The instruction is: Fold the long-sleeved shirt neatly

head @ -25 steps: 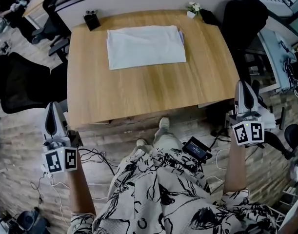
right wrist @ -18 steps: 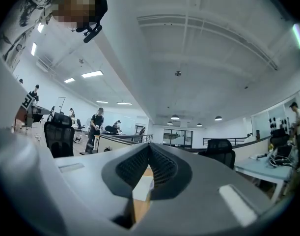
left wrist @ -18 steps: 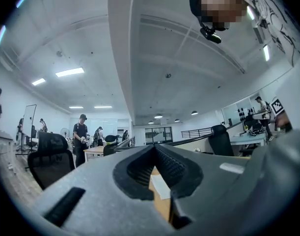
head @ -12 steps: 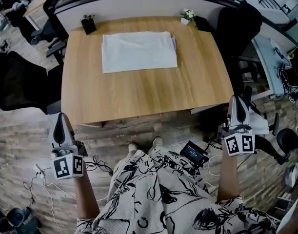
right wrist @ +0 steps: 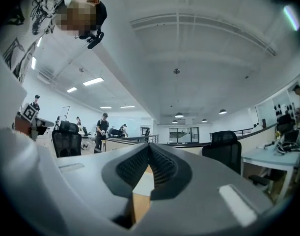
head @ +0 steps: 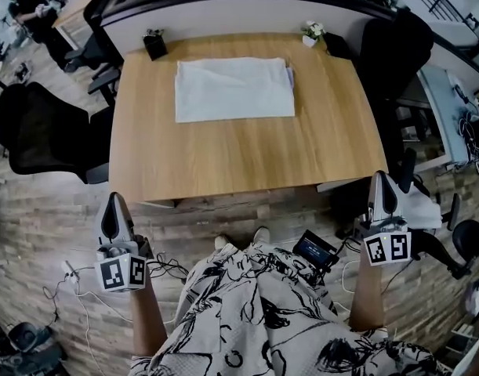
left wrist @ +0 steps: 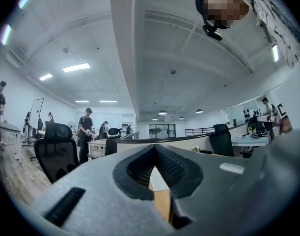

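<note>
A white shirt (head: 234, 89), folded into a flat rectangle, lies at the far middle of the wooden table (head: 247, 155). Neither gripper is near it. My left gripper (head: 114, 210) hangs shut off the table's near left corner, over the floor, holding nothing. My right gripper (head: 381, 189) is shut and empty too, off the near right corner. In the left gripper view the jaws of that gripper (left wrist: 154, 149) meet at the tip, with table and shirt showing through the gap. The right gripper (right wrist: 149, 147) looks the same in its own view.
A small black object (head: 154, 45) and a little potted plant (head: 310, 34) stand at the table's far corners. Black office chairs (head: 43, 128) flank the table; another chair (head: 392, 45) is at the right. Cables and a device (head: 316, 247) lie on the floor by my feet.
Both grippers have dropped lower and drawn back from the table toward my body. The folded shirt has not moved on the table.
</note>
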`<state>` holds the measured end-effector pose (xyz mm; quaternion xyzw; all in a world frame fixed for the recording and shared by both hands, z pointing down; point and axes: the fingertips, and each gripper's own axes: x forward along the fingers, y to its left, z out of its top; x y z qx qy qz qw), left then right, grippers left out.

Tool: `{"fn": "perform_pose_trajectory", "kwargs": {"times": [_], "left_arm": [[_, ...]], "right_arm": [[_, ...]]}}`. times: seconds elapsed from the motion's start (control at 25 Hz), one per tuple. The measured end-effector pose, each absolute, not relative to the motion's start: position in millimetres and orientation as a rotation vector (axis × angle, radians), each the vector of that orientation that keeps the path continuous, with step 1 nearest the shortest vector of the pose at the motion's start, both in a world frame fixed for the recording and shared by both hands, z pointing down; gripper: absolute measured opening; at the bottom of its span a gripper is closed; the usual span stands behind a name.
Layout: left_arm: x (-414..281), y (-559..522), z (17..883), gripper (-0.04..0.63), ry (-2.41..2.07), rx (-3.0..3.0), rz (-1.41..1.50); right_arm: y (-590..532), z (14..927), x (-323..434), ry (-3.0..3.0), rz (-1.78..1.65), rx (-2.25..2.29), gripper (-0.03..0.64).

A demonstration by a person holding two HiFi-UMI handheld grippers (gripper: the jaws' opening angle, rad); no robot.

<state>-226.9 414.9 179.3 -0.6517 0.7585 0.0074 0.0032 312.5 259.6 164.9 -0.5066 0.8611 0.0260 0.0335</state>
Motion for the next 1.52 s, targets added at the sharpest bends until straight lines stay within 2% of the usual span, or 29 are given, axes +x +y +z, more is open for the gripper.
{"fn": "perform_pose_trajectory", "kwargs": {"times": [0.4,1.52], "left_arm": [[-221,419,191,0.005,2.411,-2.024,0.012],[-222,409,179,0.005,2.415,-1.977,-0.006]], "right_arm": [[256,173,332,2.567,-0.027,-1.597,0.006],[236,177,314,2.612,-0.041,-1.62,0.006]]}}
